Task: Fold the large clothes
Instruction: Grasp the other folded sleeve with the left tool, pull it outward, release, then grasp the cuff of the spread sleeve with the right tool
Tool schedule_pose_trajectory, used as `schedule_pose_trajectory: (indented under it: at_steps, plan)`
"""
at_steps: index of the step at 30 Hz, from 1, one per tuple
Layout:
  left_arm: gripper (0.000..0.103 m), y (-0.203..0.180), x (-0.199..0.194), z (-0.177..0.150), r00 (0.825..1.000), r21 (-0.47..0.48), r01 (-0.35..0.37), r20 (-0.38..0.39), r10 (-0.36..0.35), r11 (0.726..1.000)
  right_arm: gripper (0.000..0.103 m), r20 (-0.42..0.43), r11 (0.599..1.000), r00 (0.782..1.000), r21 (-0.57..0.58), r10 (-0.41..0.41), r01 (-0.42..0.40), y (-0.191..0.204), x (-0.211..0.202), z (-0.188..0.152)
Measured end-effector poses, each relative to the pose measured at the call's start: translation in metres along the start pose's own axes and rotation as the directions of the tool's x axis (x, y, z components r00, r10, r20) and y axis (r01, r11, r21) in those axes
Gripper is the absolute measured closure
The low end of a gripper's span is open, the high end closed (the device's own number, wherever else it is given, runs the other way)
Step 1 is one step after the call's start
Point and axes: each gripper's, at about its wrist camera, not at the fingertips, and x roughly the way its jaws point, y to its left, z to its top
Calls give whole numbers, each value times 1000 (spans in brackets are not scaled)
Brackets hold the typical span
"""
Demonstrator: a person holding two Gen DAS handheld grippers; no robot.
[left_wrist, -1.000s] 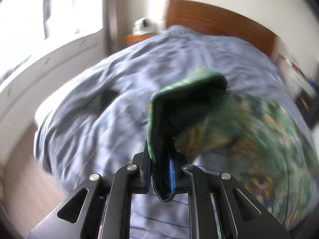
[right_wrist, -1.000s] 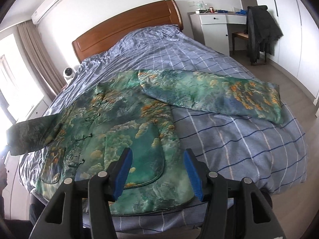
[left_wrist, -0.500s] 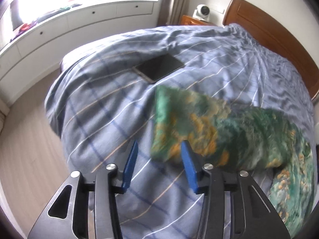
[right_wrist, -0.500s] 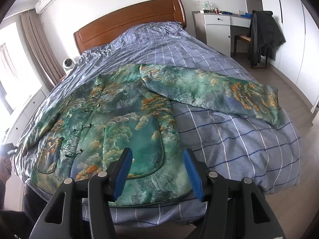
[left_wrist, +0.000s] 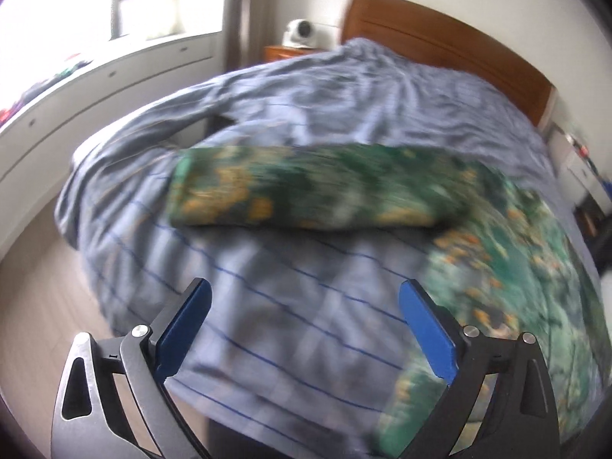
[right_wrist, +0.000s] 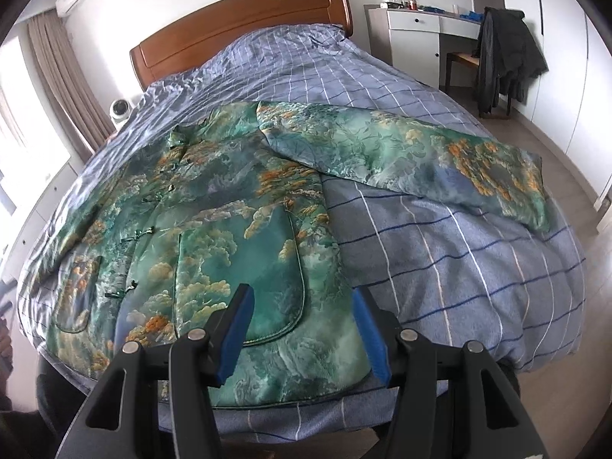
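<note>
Released a second ago, the sleeve (left_wrist: 306, 187) that the left gripper (left_wrist: 306, 329) was pinching now lies flat across the middle of the left wrist frame, and that gripper has spread wide with nothing between its blue pads. That view is blurred, so fine detail is lost. The jacket (right_wrist: 214, 237), a green and orange print, is spread front-up on the bed (right_wrist: 478, 267), collar toward the headboard (right_wrist: 244, 26), hem at the lower centre of the right wrist frame. The right gripper (right_wrist: 302, 329) hovers over that hem, partly open and empty. Its other sleeve (right_wrist: 420, 157) stretches out to the right of that frame.

For the left gripper, the sleeve's long axis runs left to right across its view, ahead of the fingers and apart from them, with the cuff at the left end. The left gripper looks nearer this sleeve; folding it inward likely falls to that side.
</note>
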Motion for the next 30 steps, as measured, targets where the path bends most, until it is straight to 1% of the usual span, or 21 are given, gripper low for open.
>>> schedule_pose_trajectory:
  at_steps: [1, 2, 4, 6, 8, 10, 12, 14, 15, 18, 20, 23, 25, 30]
  plan:
    - [4, -20, 0, -3, 999, 42, 24, -24, -23, 999, 48, 1, 1000, 1000, -15, -14, 14, 2, 0, 1]
    - [4, -32, 1, -5, 999, 68, 41, -38, -38, 997, 44, 2, 999, 1000, -26, -24, 24, 4, 0, 2]
    - [3, -64, 2, -11, 996, 133, 76, -59, -69, 988, 41, 7, 998, 999, -51, -46, 46, 7, 1, 2]
    - [3, -91, 4, -18, 994, 191, 94, -64, -83, 977, 40, 5, 996, 998, -62, -70, 70, 9, 4, 1]
    - [2, -113, 6, -26, 992, 225, 121, -70, -107, 967, 35, 8, 994, 995, -54, -96, 96, 8, 6, 2]
    - [1, -129, 6, -33, 988, 239, 148, -75, -134, 960, 34, 26, 995, 995, -29, -98, 98, 6, 5, 2]
    - [0, -142, 3, -39, 983, 246, 180, -69, -168, 952, 33, 35, 995, 994, -17, -99, 100, 6, 3, 1]
    - [0, -157, -3, -45, 983, 285, 182, -43, -177, 941, 32, 38, 994, 994, -20, -103, 104, 7, 2, -1]
    - [0, -165, -7, -48, 984, 320, 174, -26, -175, 931, 32, 40, 994, 994, -22, -104, 105, 8, 2, -2]
    - [0, -180, -17, -56, 985, 399, 152, 12, -171, 904, 32, 42, 994, 994, -42, -102, 103, 11, 3, -5]
    - [0, -189, -25, -60, 986, 447, 114, 55, -154, 887, 32, 45, 992, 993, -58, -108, 111, 14, 4, -5]
    - [0, -197, -28, -64, 987, 486, 104, 59, -152, 868, 32, 55, 991, 993, -73, -106, 109, 17, 3, -4]
    - [0, -199, -29, -64, 987, 490, 112, 45, -153, 864, 32, 58, 991, 992, -79, -108, 113, 18, 3, -3]
    - [0, -197, -36, -65, 984, 466, 147, 22, -178, 872, 31, 58, 988, 991, -87, -123, 128, 18, 1, -3]
